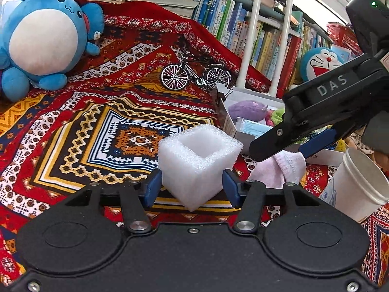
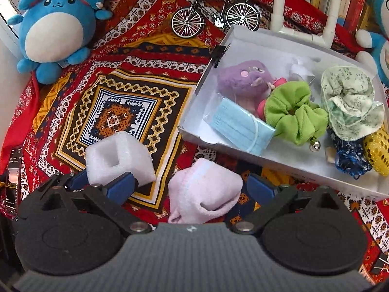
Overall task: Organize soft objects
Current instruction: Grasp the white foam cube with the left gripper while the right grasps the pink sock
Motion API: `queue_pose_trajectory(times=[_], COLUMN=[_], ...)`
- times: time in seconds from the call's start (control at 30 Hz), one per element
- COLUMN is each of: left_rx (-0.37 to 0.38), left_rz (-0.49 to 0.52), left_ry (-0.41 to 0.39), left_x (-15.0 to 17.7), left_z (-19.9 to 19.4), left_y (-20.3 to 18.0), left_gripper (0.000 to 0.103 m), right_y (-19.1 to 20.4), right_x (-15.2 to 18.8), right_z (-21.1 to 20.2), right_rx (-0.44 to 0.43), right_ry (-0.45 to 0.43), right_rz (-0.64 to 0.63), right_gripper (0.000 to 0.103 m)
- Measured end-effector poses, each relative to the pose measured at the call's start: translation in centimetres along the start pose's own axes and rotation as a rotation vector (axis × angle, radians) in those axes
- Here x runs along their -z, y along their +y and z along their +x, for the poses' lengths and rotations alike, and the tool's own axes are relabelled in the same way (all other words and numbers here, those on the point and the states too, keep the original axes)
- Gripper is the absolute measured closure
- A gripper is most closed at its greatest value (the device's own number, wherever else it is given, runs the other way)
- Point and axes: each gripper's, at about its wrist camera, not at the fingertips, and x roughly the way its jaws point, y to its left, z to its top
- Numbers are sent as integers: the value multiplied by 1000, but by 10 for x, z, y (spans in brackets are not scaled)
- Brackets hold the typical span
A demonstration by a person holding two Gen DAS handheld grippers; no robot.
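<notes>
While the white hollow foam cube (image 1: 199, 163) is flanked closely by the blue-padded jaws of the left gripper (image 1: 192, 186), whether it is actually clenched cannot be told from either view; in the right wrist view the cube (image 2: 116, 157) is seen lying tilted on the red patterned cloth (image 2: 136, 77) that covers the tabletop. The jaws of the right gripper (image 2: 192, 188) are spread wide, released, and a crumpled pale pink soft cloth (image 2: 204, 189) is seen between them without being pinched. Just beyond, a white shallow cardboard box (image 2: 243, 46) is filled with a light blue face mask (image 2: 240, 127), a green scrunchie (image 2: 295, 113), a purple plush toy (image 2: 243, 80) and a floral fabric piece (image 2: 350, 97). Farther back, a miniature metal bicycle (image 2: 214, 15) and a blue round plush toy (image 2: 54, 28) are placed.
</notes>
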Motion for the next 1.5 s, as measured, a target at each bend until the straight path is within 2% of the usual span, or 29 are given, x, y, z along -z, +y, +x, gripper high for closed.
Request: queue_pose_trajectory(times=[0.27, 0.57, 0.67, 0.77, 0.87, 1.07, 1.27, 1.5], left_rx=[1, 9, 9, 10, 11, 17, 41, 60], left_rz=[1, 9, 13, 14, 13, 39, 20, 53], left_ry=[-6, -1, 2, 1, 0, -4, -18, -39], left_x=[2, 5, 5, 4, 3, -3, -16, -31], left_z=[-12, -16, -17, -17, -18, -18, -20, -23], left_y=[5, 5, 5, 5, 4, -2, -7, -25], left_gripper=[51, 51, 51, 51, 51, 51, 52, 52], right_y=[8, 22, 24, 25, 20, 15, 3, -15], right_x=[-1, 3, 3, 4, 3, 0, -5, 0], right_z=[11, 21, 21, 17, 12, -9, -42, -69], right_rx=[31, 83, 103, 131, 115, 55, -23, -42], right_ry=[26, 62, 66, 52, 35, -53, -136, -219], right_rz=[-26, -105, -120, -127, -101, -52, -12, 16], right_gripper=[1, 15, 29, 50, 59, 61, 61, 61])
